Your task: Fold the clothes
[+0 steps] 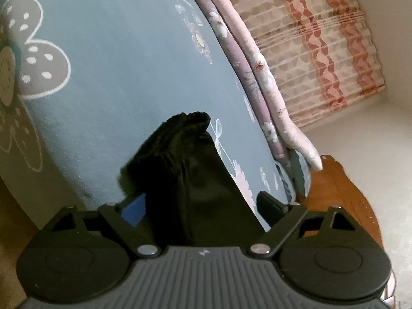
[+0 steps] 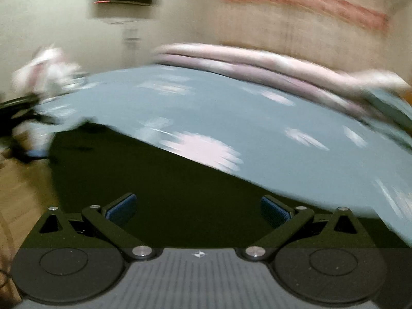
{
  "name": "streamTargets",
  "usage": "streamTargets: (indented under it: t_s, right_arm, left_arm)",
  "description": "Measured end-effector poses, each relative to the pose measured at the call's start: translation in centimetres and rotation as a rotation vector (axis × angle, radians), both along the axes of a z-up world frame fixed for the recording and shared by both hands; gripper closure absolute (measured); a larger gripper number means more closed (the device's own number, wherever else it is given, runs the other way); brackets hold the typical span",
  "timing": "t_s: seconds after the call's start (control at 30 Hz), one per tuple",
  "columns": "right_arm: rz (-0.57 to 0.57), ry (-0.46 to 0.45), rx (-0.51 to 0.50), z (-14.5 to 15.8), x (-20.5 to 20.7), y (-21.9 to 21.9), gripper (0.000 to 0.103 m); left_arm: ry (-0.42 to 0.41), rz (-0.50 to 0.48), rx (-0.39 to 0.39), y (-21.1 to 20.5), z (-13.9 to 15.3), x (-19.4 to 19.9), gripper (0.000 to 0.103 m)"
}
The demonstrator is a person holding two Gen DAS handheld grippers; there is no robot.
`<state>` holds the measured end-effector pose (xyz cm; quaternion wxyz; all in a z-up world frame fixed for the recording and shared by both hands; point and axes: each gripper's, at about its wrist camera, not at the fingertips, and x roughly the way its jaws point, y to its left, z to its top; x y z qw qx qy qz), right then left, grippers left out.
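Note:
A black garment [image 1: 185, 180] with a gathered elastic waistband lies on the blue flowered bed sheet [image 1: 123, 77]. In the left wrist view it runs between the fingers of my left gripper [image 1: 200, 198], which stands open; its pads are clear of the cloth, and the blue left pad [image 1: 135, 209] shows beside the fabric. The right wrist view is blurred by motion. There the black garment [image 2: 154, 180] spreads wide under my right gripper [image 2: 198, 206], which is open, both blue pads bare and nothing pinched between them.
A rolled pink and purple floral quilt [image 1: 257, 77] lies along the far side of the bed, with a patterned curtain [image 1: 322, 38] behind it. A wooden bed frame [image 1: 340, 180] shows at the right. A blurred white and pink shape [image 2: 43, 74] sits at the bed's left end.

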<state>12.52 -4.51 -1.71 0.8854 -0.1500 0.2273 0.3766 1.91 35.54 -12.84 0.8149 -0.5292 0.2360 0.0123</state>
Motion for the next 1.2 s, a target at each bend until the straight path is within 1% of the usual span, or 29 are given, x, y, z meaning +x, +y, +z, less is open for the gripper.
streamTargets:
  t_s: [0.03,0.1,0.17,0.2,0.23,0.3,0.37,0.4,0.43,0.47,0.53,0.57,0.67,0.7,0.73,0.8,0.87,0.9,0.93,0.97,1.0,1.03,1.07,1.1,1.2]
  right_arm:
    - [0.076,-0.016,-0.009,0.1,-0.3,1.8,0.002]
    - [0.212,-0.045,-0.03,0.3,-0.9,5.3,0.004]
    - [0.306,-0.062,-0.054,0.1,-1.4,8.2,0.012]
    - [0.345,-0.062,-0.063,0.0,-1.4,9.6,0.016]
    - [0.371,-0.058,-0.07,-0.1,-1.3,10.7,0.02]
    - [0.425,-0.054,-0.091,-0.4,-1.3,12.7,0.025]
    - [0.461,-0.063,-0.112,-0.8,-1.5,14.1,0.027]
    - [0.474,-0.062,-0.123,-1.1,-1.8,14.8,0.028]
    - [0.486,-0.061,-0.134,-1.4,-2.0,15.5,0.032]
    - [0.499,-0.06,-0.145,-1.7,-2.2,16.1,0.039]
    - [0.507,-0.068,-0.172,-2.2,-2.4,17.6,0.045]
    - [0.511,-0.079,-0.184,-2.5,-2.7,18.3,0.046]
    - [0.528,-0.11,-0.209,-3.4,-3.8,20.0,0.046]
    - [0.524,-0.137,-0.23,-3.8,-4.2,20.6,0.047]
    - [0.517,-0.167,-0.254,-4.3,-4.6,21.2,0.049]
    - [0.483,-0.22,-0.293,-5.0,-4.9,21.9,0.062]
    - [0.447,-0.271,-0.331,-5.7,-5.1,22.6,0.089]
    - [0.428,-0.297,-0.35,-6.0,-5.3,22.9,0.091]
    - [0.419,-0.295,-0.346,-5.9,-5.2,23.0,0.091]
    - [0.413,-0.285,-0.336,-5.6,-5.0,22.9,0.092]
    - [0.409,-0.274,-0.327,-5.3,-4.9,22.8,0.092]
    - [0.407,-0.266,-0.32,-5.0,-4.7,22.7,0.092]
    - [0.404,-0.26,-0.311,-4.6,-4.6,22.5,0.092]
    - [0.403,-0.255,-0.304,-4.3,-4.4,22.5,0.092]
    - [0.398,-0.246,-0.289,-3.9,-4.2,22.2,0.092]
  left_arm:
    - [0.003,0.004,-0.013,0.1,-0.3,0.0,0.015]
    - [0.009,0.013,-0.038,0.3,-1.0,-0.1,0.02]
    - [0.007,0.021,-0.049,0.3,-1.1,-0.5,0.022]
    - [0.012,0.028,-0.045,0.3,-1.1,-0.6,0.03]
    - [0.026,0.034,-0.035,0.3,-1.0,-0.5,0.042]
    - [0.055,0.042,-0.032,0.4,-1.2,-0.5,0.057]
    - [0.052,0.042,-0.039,0.4,-1.4,-0.7,0.065]
    - [0.057,0.051,-0.039,0.4,-1.5,-0.8,0.075]
    - [0.057,0.053,-0.04,0.5,-1.5,-0.8,0.08]
    - [0.056,0.056,-0.04,0.6,-1.4,-0.9,0.08]
    - [0.046,0.059,-0.043,0.6,-1.2,-1.0,0.081]
    - [0.04,0.06,-0.045,0.6,-1.0,-1.0,0.082]
    - [0.026,0.056,-0.045,0.5,-0.5,-1.0,0.083]
    - [0.022,0.054,-0.045,0.5,-0.3,-0.9,0.083]
    - [0.018,0.051,-0.044,0.5,-0.1,-0.9,0.083]
    - [0.01,0.046,-0.043,0.5,0.1,-0.9,0.083]
    - [0.008,0.045,-0.044,0.5,0.3,-0.9,0.083]
    - [0.008,0.043,-0.044,0.4,0.3,-0.9,0.082]
    - [0.008,0.042,-0.044,0.4,0.3,-0.9,0.082]
    - [0.011,0.04,-0.044,0.3,0.3,-0.8,0.076]
    - [0.01,0.036,-0.059,0.3,0.2,-0.8,0.058]
    - [0.01,0.033,-0.075,0.3,0.1,-0.8,0.049]
    - [0.01,0.031,-0.076,0.2,0.0,-0.7,0.035]
    - [0.01,0.028,-0.078,0.1,-0.1,-0.7,0.03]
    - [0.03,0.02,-0.082,0.0,-0.4,0.1,0.029]
